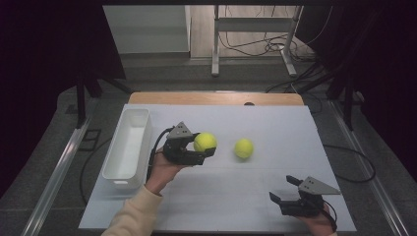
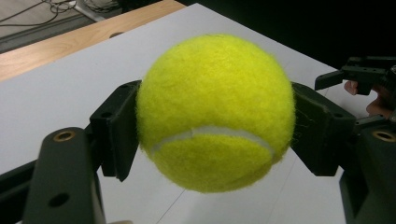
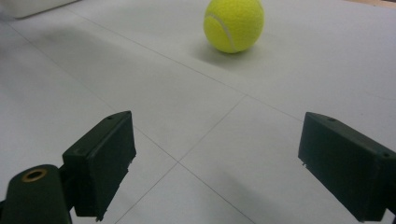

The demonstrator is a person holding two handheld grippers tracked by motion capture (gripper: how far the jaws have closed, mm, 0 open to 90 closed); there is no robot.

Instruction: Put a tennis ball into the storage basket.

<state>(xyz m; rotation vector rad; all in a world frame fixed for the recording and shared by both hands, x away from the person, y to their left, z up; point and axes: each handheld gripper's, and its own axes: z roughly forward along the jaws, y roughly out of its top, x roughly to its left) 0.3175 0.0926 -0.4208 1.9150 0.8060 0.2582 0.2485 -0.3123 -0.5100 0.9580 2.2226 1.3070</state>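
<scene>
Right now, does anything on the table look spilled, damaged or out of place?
Nothing stands out. The left gripper holds one ball squarely between its pads, the other ball sits free on the table, the bin lies straight along the left edge, and the right gripper rests open.

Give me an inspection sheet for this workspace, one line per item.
Surface: white table, wooden strip at far edge.
Job's things: held tennis ball lifted off the table; second tennis ball resting mid-table; white bin at left, looks empty.
Clutter: nothing seen.
Grippers: left gripper shut on the held ball; right gripper open, near the front edge.
Cables: one trails from each gripper; more on the floor behind.
Surroundings: dark curtains, metal stand beyond.
</scene>
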